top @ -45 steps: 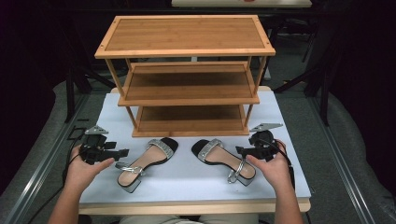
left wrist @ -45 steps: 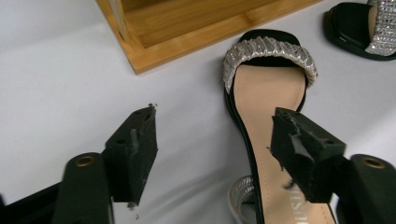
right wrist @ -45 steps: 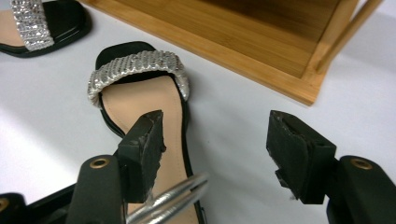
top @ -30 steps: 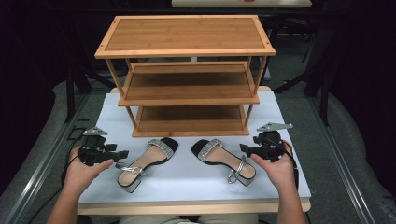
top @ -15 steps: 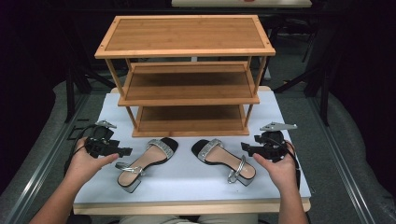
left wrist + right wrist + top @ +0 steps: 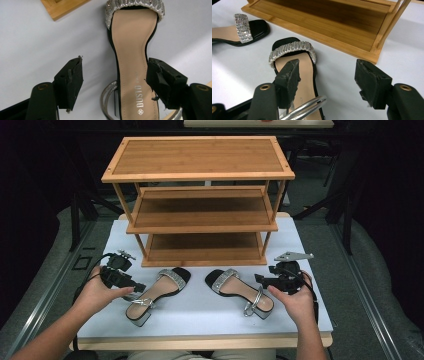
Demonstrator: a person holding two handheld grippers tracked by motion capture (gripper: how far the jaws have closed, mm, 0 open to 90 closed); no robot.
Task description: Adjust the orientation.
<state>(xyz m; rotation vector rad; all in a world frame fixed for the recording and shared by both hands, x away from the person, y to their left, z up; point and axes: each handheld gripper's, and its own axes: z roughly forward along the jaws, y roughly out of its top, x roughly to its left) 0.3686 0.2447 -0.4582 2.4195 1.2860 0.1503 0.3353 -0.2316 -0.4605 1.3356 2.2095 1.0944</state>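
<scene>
Shoe rack (image 6: 200, 157): bamboo-coloured wood, three tiers, all bare, standing upright at the far half of the table.
Table (image 6: 305, 237): white top with a light wooden front edge.
Floor (image 6: 380, 270): grey, on both sides of the table, with metal rails running along it.
Background: dark, details unreadable.

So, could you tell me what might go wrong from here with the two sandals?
1. The left claw, whose jaws have just been opening, hangs open over the left sandal; only one jaw is over the insole, so closing here could miss or nudge it.
2. The right claw is open beside the right sandal, and its metallic ankle strap lies by one jaw and might snag.
</scene>
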